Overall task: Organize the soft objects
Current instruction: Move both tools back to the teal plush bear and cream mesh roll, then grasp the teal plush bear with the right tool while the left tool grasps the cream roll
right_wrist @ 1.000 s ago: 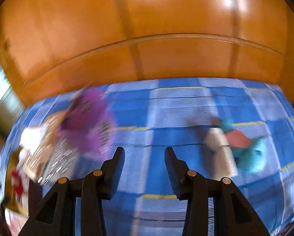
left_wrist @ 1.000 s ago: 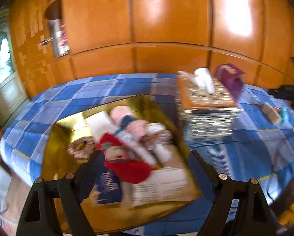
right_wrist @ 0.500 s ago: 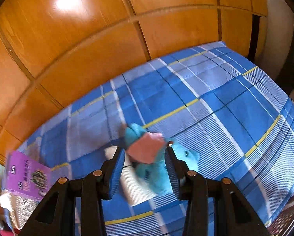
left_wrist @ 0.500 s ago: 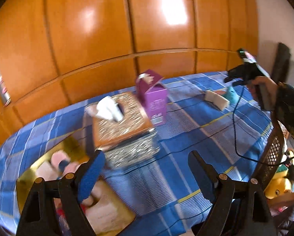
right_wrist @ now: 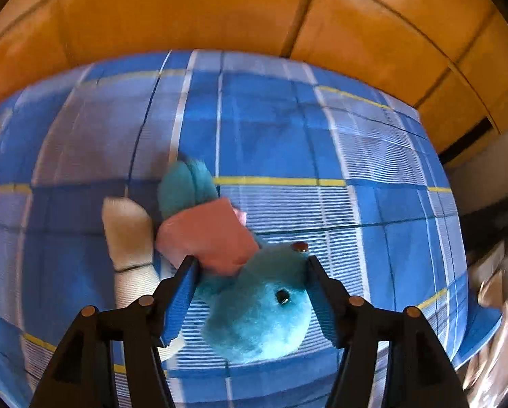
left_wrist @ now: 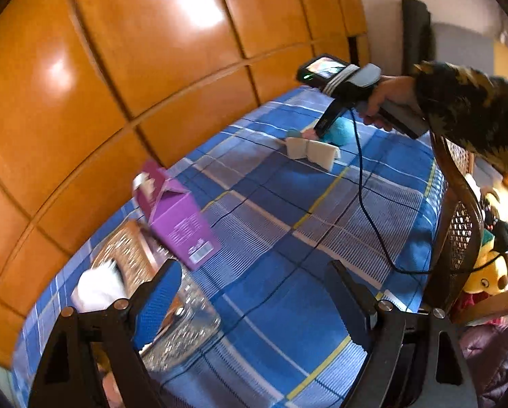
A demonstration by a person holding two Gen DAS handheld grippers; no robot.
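A teal plush toy [right_wrist: 257,309] in a pink top [right_wrist: 209,234] lies on the blue checked tablecloth [right_wrist: 271,129]. My right gripper [right_wrist: 250,268] is open, its fingers on either side of the toy's head. A cream folded cloth [right_wrist: 128,238] lies just left of the toy. In the left wrist view the toy [left_wrist: 342,131] and the cloth [left_wrist: 311,149] lie far off under the right gripper [left_wrist: 322,129]. My left gripper [left_wrist: 250,289] is open and empty above the table.
A purple carton [left_wrist: 179,221] stands beside a glittery tissue box [left_wrist: 135,265] at the left. A black cable [left_wrist: 366,204] trails across the cloth. A wicker chair [left_wrist: 458,224] with a yellow plush [left_wrist: 485,272] stands at the right. Orange wood panelling [left_wrist: 152,51] backs the table.
My left gripper has swung right, away from the gold tray with soft items. My right gripper has opened wider and moved down over the teal plush toy.
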